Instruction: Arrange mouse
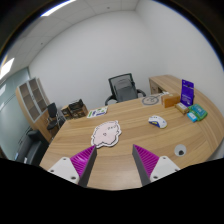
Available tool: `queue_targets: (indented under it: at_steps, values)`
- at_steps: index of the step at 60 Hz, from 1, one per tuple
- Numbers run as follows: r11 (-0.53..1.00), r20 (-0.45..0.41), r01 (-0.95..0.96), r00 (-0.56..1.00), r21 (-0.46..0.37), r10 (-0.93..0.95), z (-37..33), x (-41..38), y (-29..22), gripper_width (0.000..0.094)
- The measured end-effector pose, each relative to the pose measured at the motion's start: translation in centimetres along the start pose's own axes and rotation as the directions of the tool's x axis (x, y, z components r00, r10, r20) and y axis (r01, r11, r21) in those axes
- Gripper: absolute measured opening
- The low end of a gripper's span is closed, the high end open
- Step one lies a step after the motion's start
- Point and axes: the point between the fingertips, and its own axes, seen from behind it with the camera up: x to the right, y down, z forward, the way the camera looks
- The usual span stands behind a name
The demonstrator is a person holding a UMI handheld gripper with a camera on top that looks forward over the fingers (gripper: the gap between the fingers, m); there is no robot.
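Gripper (116, 165) fingers apart and empty, rounded white mouse (157, 121) beyond on smooth wooden table (120, 145), pale irregular mat (105, 132) nearby

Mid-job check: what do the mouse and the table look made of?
Mouse: seemingly smooth white plastic, a pale rounded shell.
Table: apparently light wood or wood-look laminate, with an even tan, matte top.
Gripper open, short of the mouse.

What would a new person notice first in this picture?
The big wooden table fills the room, with a white mouse on it beyond the open gripper. A light mouse pad lies just ahead of the fingers, and a black chair stands behind the table.
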Motion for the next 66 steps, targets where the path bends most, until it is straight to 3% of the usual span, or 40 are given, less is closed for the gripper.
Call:
queue_targets:
  at_steps: [4, 8, 13, 20, 30, 40, 45, 57, 66]
  values:
    - [0.997, -0.022, -0.078, 0.997, -0.028, 0.077, 1.8, 0.0, 0.8, 0.0733]
    - [0.995, -0.045, -0.098, 0.994, 0.005, 0.098, 3.2, 0.6, 0.4, 0.0735]
    - [0.997, -0.104, -0.062, 0.992, 0.046, 0.067, 4.1, 2.4, -0.1, 0.0733]
    - [0.999, -0.158, 0.014, 0.987, 0.030, -0.009, 4.9, 4.4, -0.1, 0.0734]
    - [0.999, -0.212, -0.016, 0.977, 0.033, 0.023, 7.1, 9.0, -0.8, 0.0734]
    - [0.998, -0.262, -0.052, 0.964, -0.048, 0.037, 11.1, 16.1, 0.1, 0.0812]
    - [0.997, -0.251, -0.045, 0.968, -0.070, 0.026, 13.8, 19.0, -0.3, 0.0819]
    - [0.980, -0.210, 0.169, 0.959, -0.103, -0.188, 20.7, 25.2, -1.7, 0.0821]
    - [0.974, -0.131, 0.196, 0.969, -0.117, -0.211, 24.9, 26.7, -1.7, 0.0821]
